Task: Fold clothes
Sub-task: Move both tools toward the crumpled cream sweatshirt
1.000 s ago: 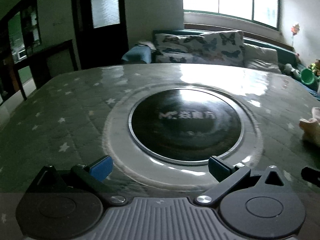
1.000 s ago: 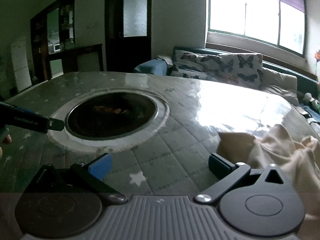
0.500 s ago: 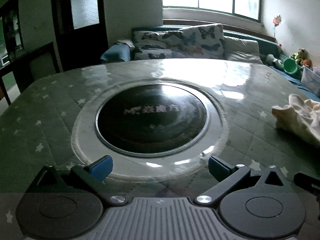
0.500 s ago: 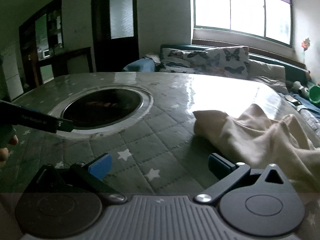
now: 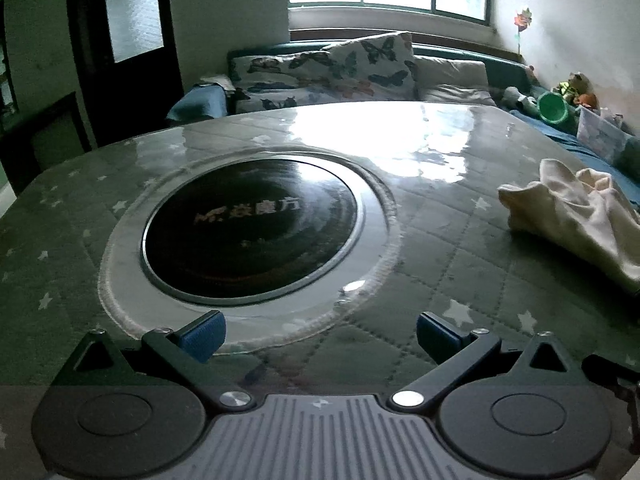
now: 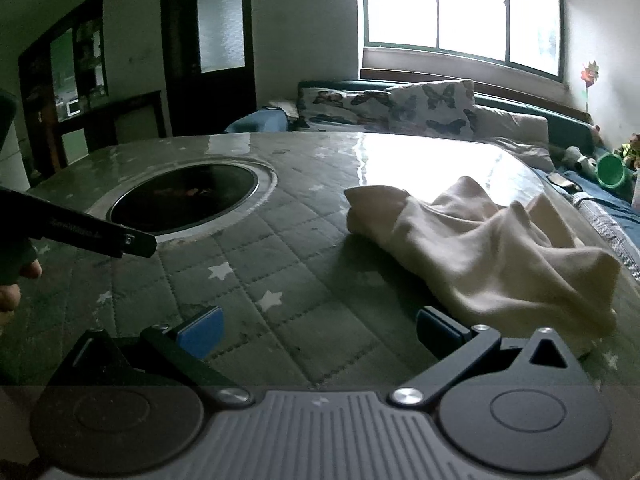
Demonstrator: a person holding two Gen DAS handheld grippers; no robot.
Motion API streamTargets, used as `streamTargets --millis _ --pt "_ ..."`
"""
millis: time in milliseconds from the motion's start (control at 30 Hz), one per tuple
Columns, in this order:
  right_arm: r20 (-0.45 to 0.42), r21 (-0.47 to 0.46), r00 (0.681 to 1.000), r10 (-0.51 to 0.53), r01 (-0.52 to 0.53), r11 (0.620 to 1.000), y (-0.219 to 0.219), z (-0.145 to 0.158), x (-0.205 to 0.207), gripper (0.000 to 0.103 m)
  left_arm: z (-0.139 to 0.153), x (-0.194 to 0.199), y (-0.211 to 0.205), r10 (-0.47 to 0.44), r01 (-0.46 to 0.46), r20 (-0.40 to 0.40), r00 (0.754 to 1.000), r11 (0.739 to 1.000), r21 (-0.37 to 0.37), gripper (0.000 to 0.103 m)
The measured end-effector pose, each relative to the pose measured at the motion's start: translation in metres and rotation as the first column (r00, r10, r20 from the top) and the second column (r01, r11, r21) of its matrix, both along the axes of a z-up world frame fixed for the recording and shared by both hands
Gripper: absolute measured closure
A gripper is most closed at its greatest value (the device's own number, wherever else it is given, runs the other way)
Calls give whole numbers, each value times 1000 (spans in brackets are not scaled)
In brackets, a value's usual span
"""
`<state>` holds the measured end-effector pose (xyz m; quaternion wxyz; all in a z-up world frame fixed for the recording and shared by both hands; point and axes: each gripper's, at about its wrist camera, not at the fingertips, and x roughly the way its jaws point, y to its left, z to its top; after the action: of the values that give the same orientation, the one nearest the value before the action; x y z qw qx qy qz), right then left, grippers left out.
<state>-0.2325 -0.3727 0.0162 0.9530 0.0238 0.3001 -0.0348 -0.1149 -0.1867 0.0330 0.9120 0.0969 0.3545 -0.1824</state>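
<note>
A crumpled cream garment lies on the quilted green star-patterned table, right of centre in the right wrist view. It also shows at the right edge of the left wrist view. My right gripper is open and empty, just short of the garment's near edge. My left gripper is open and empty, over the rim of the round black hotplate. Its body shows at the left of the right wrist view.
The hotplate is set in the table's middle. A sofa with butterfly cushions stands behind the table under the window. A green cup and toys lie at the far right. A dark door is at the back left.
Both grippers have swung to the right. The garment has come further into both views and nearer the right gripper. Both stay open.
</note>
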Motion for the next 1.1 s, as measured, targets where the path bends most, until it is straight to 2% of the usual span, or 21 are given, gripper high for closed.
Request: streamTargets --millis 367,667,1100 --pt "-1 23 998 -57 57 998 -9 0 -21 0 1 -16 -22 -76 77 -6 997 997 21 0" --pt "-1 51 993 -119 119 992 -26 0 -36 0 -3 -28 -49 -167 168 -27 986 985 39 0" --pt "-5 74 982 -188 188 979 -53 2 -38 0 2 -20 -86 -236 238 -48 971 970 52 0"
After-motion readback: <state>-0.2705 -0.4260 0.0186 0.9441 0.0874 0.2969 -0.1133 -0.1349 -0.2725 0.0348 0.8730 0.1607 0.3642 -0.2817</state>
